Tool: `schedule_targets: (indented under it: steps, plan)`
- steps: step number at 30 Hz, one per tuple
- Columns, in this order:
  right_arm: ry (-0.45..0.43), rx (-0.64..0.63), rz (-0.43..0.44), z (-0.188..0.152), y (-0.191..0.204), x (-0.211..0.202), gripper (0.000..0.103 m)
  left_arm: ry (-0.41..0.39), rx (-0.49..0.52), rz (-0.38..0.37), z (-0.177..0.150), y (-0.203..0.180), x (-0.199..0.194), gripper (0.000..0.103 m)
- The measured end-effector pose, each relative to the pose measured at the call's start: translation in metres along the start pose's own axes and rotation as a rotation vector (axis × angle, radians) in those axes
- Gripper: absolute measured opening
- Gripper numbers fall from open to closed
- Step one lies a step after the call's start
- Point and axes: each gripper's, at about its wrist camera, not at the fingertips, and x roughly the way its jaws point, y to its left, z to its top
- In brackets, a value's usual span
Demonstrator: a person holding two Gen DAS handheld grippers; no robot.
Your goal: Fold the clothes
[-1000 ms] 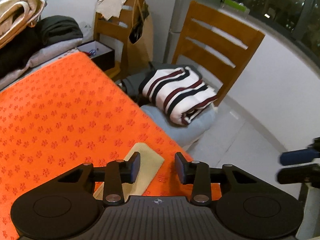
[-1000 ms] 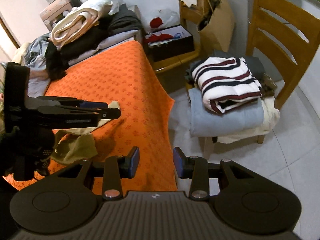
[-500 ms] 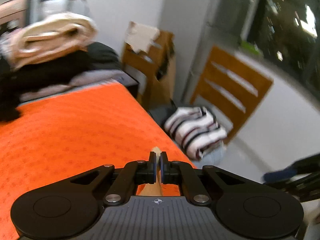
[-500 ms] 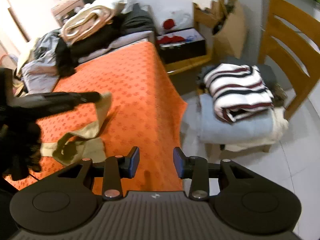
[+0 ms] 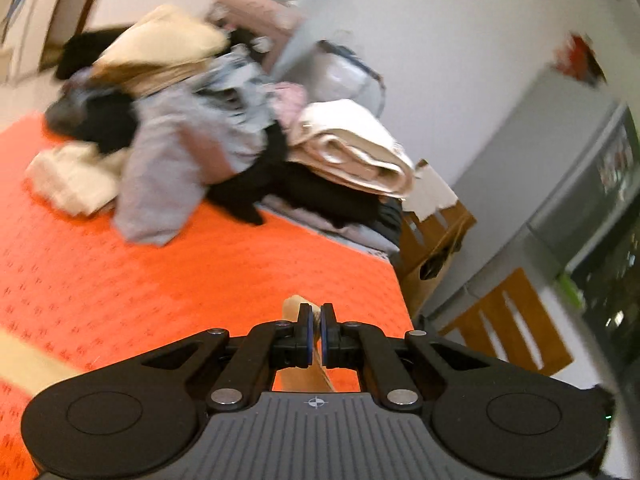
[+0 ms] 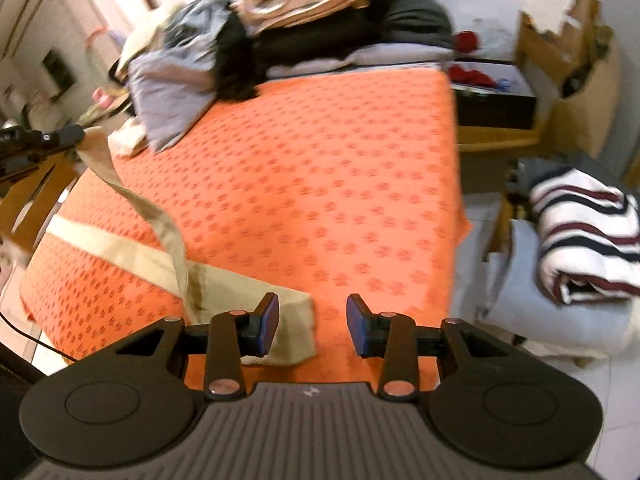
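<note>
Right wrist view: the orange bedspread (image 6: 320,168) lies mostly bare, its right edge dropping to floor at 3 o'clock. A clothes heap (image 6: 304,20) crowds 12 o'clock; striped sweater (image 6: 584,236) at 3. Left gripper (image 5: 316,334) is clenched on the beige garment (image 6: 160,248), lifting one end. Right gripper (image 6: 312,322) is released, just over its near end.

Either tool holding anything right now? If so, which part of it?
The left tool is shut on an end of the beige garment, which trails down to the orange table. The right tool is open, holding nothing.
</note>
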Motion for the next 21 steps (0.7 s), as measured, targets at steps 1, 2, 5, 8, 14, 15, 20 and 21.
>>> schedule_targets:
  steps: [1,2,5,8,14,15,20,21]
  plan:
    - [0.008,-0.012,0.006,0.003,0.003,0.004,0.043,0.001,-0.028,0.000,0.000,0.010,-0.006,0.006]
    - [0.016,-0.025,0.012,0.005,0.007,0.007,0.044,0.003,-0.046,0.002,-0.001,0.019,-0.011,0.006]
    - [0.038,-0.059,0.017,0.011,0.016,0.017,0.044,0.002,-0.092,0.011,-0.005,0.044,-0.024,0.006]
    - [0.057,-0.084,0.015,0.016,0.025,0.025,0.045,-0.013,-0.115,0.030,-0.005,0.068,-0.037,0.006]
    - [0.075,-0.111,0.013,0.025,0.043,0.037,0.047,-0.057,-0.165,0.078,0.002,0.113,-0.061,0.006]
    - [0.077,-0.114,0.012,0.026,0.048,0.040,0.047,-0.065,-0.172,0.083,0.002,0.121,-0.066,0.006]
    - [0.082,-0.126,0.007,0.034,0.074,0.052,0.049,-0.094,-0.227,0.129,0.013,0.165,-0.083,0.006]
    - [0.083,-0.129,0.005,0.035,0.081,0.056,0.049,-0.095,-0.234,0.135,0.015,0.173,-0.086,0.006]
